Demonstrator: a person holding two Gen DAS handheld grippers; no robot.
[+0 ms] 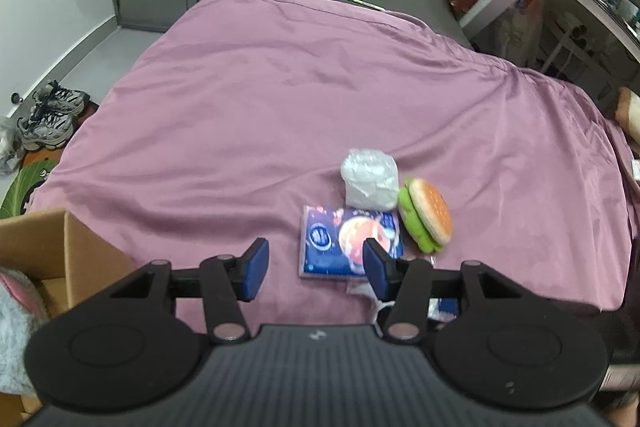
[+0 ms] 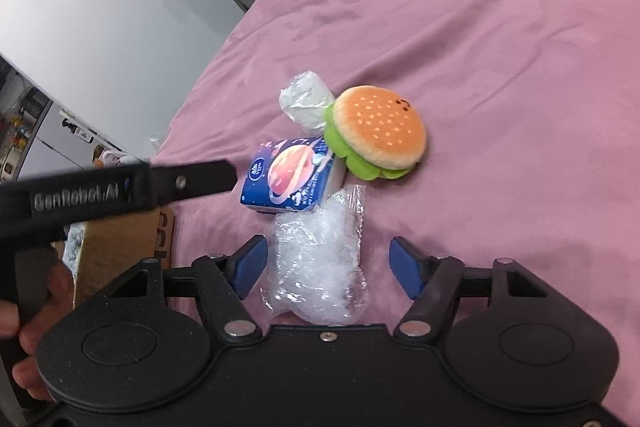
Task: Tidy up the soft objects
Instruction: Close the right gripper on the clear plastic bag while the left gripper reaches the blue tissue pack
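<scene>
Now my right gripper, jaws spread around the crinkly clear bag just beside the tissue pack, must pinch it, while my left gripper hangs spread above that pack.

Satiny purple bedsheet catching a soft sheen; plush burger fuzzy and matt at its 10 o'clock; glossy printed tissue pack; crinkly clear plastic bag; matt brown cardboard box; matt black plastic claw.

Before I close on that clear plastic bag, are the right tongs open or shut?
Open. The right tongs have blue pads spread wide, either side of the clear plastic bag, not pinching it.
</scene>
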